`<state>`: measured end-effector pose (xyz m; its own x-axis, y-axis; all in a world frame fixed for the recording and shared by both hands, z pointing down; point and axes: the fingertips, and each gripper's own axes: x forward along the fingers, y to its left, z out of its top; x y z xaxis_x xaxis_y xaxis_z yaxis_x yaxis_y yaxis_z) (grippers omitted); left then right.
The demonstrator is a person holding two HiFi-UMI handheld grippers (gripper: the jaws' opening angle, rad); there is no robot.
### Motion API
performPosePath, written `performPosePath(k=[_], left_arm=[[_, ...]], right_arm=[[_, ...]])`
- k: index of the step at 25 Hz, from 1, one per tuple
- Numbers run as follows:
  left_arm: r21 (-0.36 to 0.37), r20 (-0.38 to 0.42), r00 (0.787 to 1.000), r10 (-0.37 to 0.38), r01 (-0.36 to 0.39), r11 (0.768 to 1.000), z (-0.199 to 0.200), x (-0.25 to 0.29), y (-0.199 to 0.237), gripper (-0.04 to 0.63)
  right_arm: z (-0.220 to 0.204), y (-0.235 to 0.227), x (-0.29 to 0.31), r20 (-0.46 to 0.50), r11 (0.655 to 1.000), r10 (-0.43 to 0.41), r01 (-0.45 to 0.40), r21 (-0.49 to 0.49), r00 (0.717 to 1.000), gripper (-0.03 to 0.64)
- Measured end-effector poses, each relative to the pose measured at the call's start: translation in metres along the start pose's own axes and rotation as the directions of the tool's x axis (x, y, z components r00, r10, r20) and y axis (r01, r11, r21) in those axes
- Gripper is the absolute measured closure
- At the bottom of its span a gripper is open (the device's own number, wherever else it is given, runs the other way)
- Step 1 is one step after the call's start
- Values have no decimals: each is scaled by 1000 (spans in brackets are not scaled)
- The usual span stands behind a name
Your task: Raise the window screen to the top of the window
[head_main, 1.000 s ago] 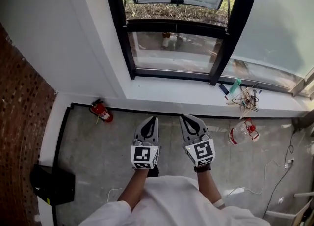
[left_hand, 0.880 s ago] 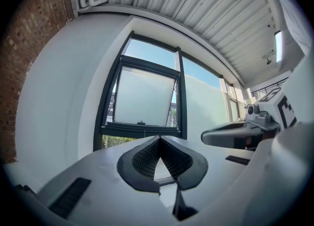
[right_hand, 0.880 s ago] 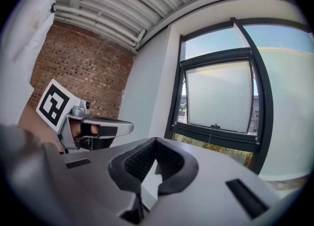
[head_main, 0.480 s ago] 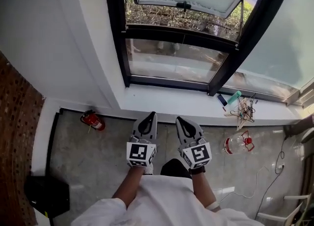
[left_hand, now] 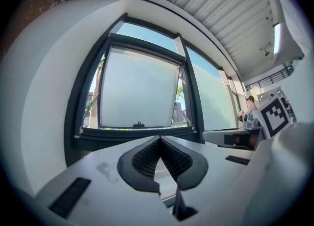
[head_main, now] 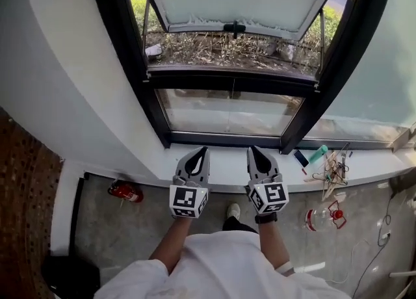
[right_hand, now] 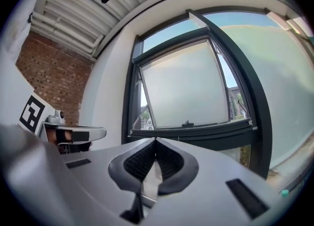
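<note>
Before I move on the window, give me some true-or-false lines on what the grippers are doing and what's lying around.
1. The left gripper and right gripper both have their jaws together with nothing between them. True.
2. The left gripper grips the sash handle. False: both grippers are down by the sill, well clear of that handle.
3. A red fire extinguisher lies on the floor to the person's left. True.
4. The sill has nothing on it. False: a teal object and tangled wires sit at its right end.
</note>
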<state>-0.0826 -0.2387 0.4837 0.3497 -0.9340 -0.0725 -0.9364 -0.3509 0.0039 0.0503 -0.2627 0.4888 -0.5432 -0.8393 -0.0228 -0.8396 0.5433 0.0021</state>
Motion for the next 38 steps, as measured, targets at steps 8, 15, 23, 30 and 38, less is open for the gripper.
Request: performPosePath(k=[8, 15, 23, 30, 38], left_arm=[[97, -35, 999, 11, -8, 995, 11, 131, 22, 594], [214, -123, 992, 1, 25, 976, -7, 210, 59, 594], [350, -219, 973, -71, 147, 925, -29, 274, 101, 594], [543, -299, 949, -103, 258, 799, -44, 299, 109, 592], [687, -396, 913, -97, 365, 628, -59, 309, 115, 535]], right_arm=[[19, -91, 136, -13, 994, 66, -67, -89, 998, 615], [-40, -114, 211, -106, 998, 65, -65, 4, 992, 615], [-104, -122, 257, -220, 998, 15, -1, 65, 975, 615], [-132, -115, 270, -260, 996, 8, 15, 86, 966, 615], [-154, -111, 274, -289, 997, 10, 12, 74, 957, 614]])
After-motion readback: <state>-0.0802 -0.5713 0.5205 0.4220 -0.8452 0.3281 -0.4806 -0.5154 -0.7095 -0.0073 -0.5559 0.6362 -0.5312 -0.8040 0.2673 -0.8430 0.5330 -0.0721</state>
